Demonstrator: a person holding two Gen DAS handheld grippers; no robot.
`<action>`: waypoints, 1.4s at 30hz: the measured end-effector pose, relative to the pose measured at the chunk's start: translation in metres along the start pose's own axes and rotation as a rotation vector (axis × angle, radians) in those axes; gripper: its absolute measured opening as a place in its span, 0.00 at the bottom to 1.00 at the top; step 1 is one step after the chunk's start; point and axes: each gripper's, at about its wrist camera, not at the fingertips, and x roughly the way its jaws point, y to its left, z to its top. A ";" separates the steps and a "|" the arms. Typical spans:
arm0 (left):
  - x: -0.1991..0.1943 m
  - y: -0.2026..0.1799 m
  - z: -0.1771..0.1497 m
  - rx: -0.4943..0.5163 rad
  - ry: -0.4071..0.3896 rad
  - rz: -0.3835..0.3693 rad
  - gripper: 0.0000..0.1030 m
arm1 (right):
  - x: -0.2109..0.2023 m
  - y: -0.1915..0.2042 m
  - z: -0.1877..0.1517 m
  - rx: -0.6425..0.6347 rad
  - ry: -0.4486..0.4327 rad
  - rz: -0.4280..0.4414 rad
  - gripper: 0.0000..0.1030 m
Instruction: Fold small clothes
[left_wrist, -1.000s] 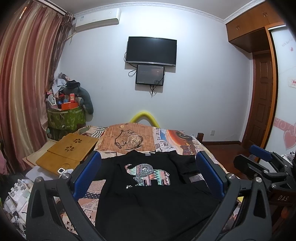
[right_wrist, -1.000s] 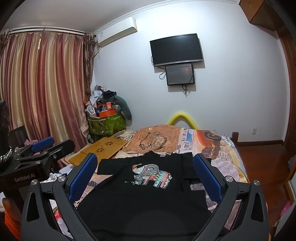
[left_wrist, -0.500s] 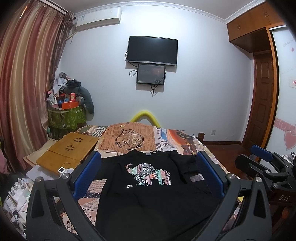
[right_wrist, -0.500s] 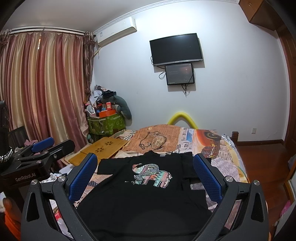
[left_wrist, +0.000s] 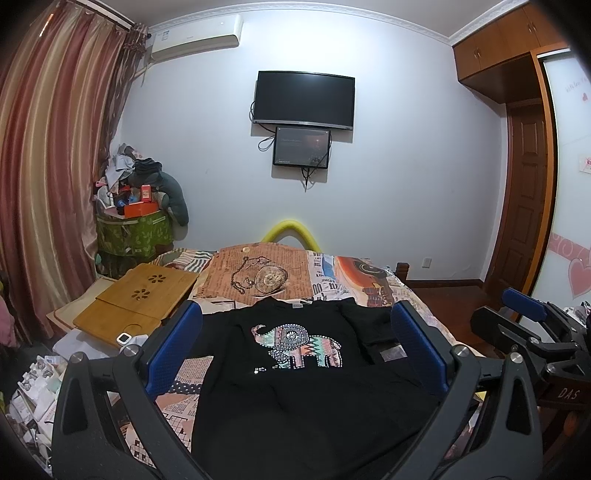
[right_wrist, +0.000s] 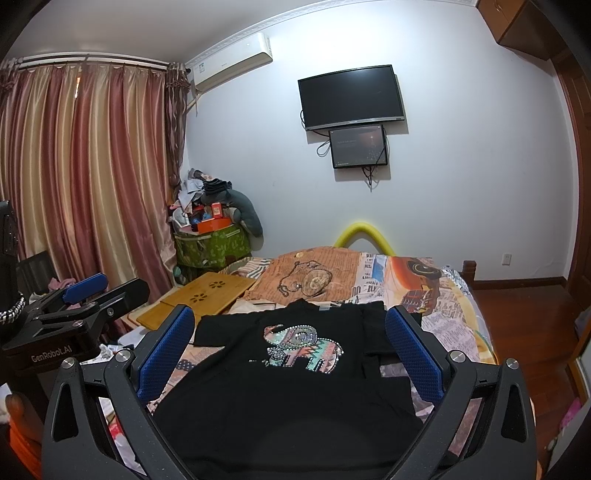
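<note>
A small black T-shirt (left_wrist: 295, 384) with a patterned elephant print (left_wrist: 297, 345) lies spread flat on the bed, collar away from me; it also shows in the right wrist view (right_wrist: 288, 391). My left gripper (left_wrist: 295, 345) is open and empty, held above the shirt's near half. My right gripper (right_wrist: 288, 347) is open and empty too, above the same shirt. The right gripper also shows at the right edge of the left wrist view (left_wrist: 535, 328), and the left gripper at the left edge of the right wrist view (right_wrist: 74, 306).
The bed (left_wrist: 332, 269) has a printed newspaper-pattern cover. A wooden lap desk (left_wrist: 136, 299) lies at its left side. A cluttered green box (left_wrist: 133, 229) stands by the curtains. A TV (left_wrist: 304, 99) hangs on the far wall. A wooden door (left_wrist: 524, 199) is at right.
The view of both cameras has shifted very slightly; the shirt and both open grippers stay as they were.
</note>
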 end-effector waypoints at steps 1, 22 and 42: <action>0.000 0.000 0.000 -0.001 0.000 -0.001 1.00 | 0.000 0.000 0.000 0.000 0.000 0.000 1.00; 0.006 0.003 -0.004 -0.009 0.003 0.007 1.00 | 0.004 0.000 0.001 0.002 0.012 0.001 1.00; 0.159 0.095 -0.015 -0.093 0.281 0.123 1.00 | 0.100 -0.073 -0.008 0.065 0.156 -0.109 0.95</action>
